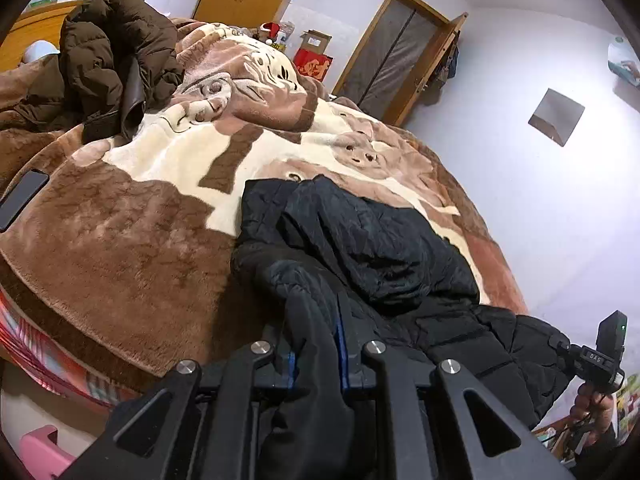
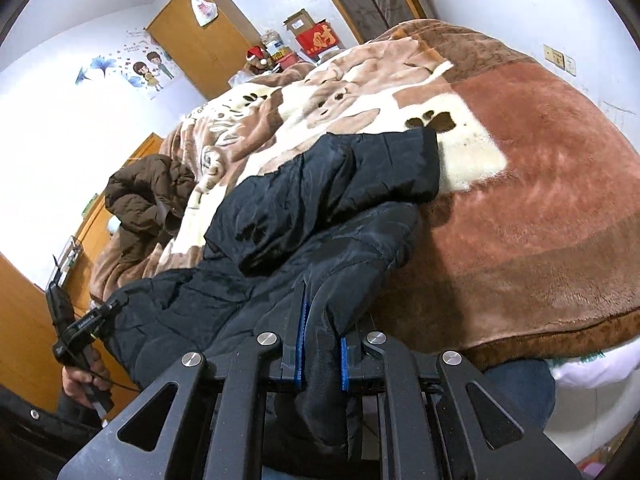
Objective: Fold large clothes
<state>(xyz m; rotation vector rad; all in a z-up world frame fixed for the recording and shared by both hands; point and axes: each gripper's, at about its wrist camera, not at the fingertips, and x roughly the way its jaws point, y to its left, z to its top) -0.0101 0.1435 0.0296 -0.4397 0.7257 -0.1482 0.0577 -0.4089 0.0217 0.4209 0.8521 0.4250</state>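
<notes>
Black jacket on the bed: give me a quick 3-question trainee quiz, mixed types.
1. True or false: both tools are shut on the black jacket.
2. Which garment lies bunched farther up the blanket? A) brown puffer coat B) red sweater C) blue jeans
3. Fill in: a dark ____ lies flat near the blanket's edge in the left wrist view.

Key: 1 true: left tool, right tool; 2 A; 3 phone.

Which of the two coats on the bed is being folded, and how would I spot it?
Start at the bed, covered by a plush brown-and-cream blanket. The black quilted coat lies at the near edge, its fabric pinched in both tongs. The other, a puffy brown coat, sits heaped at the far end, untouched.
</notes>
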